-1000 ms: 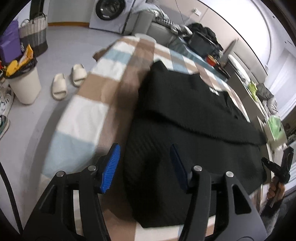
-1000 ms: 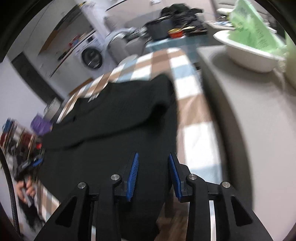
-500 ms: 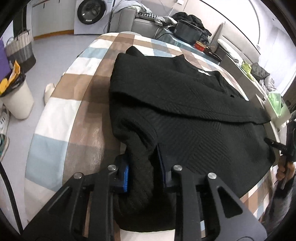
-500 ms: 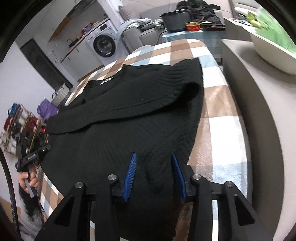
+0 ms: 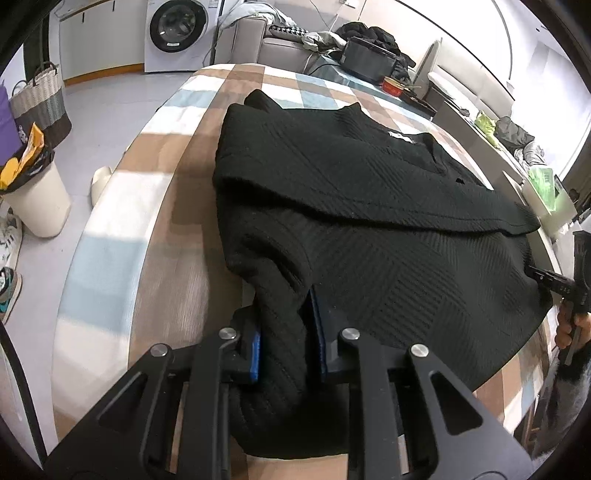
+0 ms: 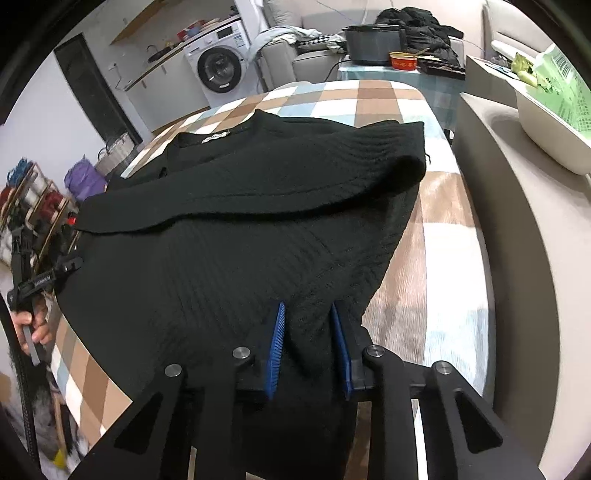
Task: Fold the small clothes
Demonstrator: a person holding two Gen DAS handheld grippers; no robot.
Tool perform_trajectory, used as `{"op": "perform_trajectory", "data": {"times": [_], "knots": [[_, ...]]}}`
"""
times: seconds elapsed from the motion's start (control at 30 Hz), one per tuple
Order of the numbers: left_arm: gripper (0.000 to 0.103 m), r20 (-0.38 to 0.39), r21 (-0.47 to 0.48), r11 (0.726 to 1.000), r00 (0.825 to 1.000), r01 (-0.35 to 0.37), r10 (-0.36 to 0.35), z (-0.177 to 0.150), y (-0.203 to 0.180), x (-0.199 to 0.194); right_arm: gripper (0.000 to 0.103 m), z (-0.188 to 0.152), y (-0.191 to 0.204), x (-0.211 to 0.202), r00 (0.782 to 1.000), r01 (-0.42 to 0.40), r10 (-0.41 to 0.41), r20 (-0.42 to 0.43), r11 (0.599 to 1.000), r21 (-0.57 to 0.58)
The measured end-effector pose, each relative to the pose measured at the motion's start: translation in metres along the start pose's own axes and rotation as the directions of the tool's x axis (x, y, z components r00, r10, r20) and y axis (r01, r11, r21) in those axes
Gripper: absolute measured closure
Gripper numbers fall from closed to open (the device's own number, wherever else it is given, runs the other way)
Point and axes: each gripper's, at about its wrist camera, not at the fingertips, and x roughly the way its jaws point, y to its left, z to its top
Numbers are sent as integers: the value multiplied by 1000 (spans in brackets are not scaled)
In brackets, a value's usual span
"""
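Observation:
A black knit sweater (image 5: 369,206) lies spread on a checked tablecloth (image 5: 122,206), both sleeves folded across its chest. My left gripper (image 5: 286,325) is shut on the sweater's bottom hem at its left corner, with cloth bunched between the blue pads. My right gripper (image 6: 308,339) is shut on the hem at the right corner of the same sweater (image 6: 240,229). Each gripper shows in the other's view, the right one at the far edge (image 5: 561,288) and the left one at the far edge (image 6: 40,277).
A white bin (image 5: 33,199) and a woven basket (image 5: 40,99) stand on the floor to the left. A washing machine (image 5: 177,33) and sofa are behind the table. A white tub with green bags (image 6: 550,110) sits on a ledge at the right.
Both grippers moved in over the sweater's bottom hem and closed on it. The left one went from wide open to pinching the cloth; the hem corners are now bunched and slightly lifted.

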Motion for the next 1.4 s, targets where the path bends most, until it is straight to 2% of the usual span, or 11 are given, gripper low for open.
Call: {"op": "perform_trajectory", "data": {"times": [0.23,0.37,0.47,0.6,0.77,0.97,1.1,1.3,1.33,1.37,1.4], "knots": [[85,-12,-1,1000,1000,4,-4,-49,2,-36,78,-48,11,-28,1000,-20,20,-15,1000,-21],[81,4,-8,1000,1000,-6,6,-58,3,-49,74,-65,8,-42,1000,-24,24,-1,1000,0],[72,35,-56,998,999,-13,15,-49,9,-59,73,-59,-2,-50,999,-14,12,44,999,51],[42,106,-98,995,994,-25,36,-31,18,-69,60,-47,-17,-67,987,-33,11,159,991,134],[41,123,-153,987,990,-52,71,2,34,-54,59,-22,-31,-64,974,-81,33,224,975,209],[41,66,-190,982,998,15,-3,21,41,-29,59,-6,-47,-52,972,-121,54,228,950,289],[44,50,-165,984,997,64,-57,23,31,-24,59,-1,-55,-48,970,-153,82,228,937,314],[48,25,-133,991,999,31,-28,28,20,-19,62,16,-50,-34,962,-214,147,232,930,298],[60,19,-136,990,1000,22,-20,30,20,-15,66,18,-47,-32,962,-214,150,227,932,291],[70,13,-139,990,1000,12,-11,31,21,-13,77,22,-46,-28,964,-207,146,221,936,285],[88,7,-143,990,1000,8,-7,31,23,-10,83,24,-45,-24,966,-201,142,214,937,285]]}}
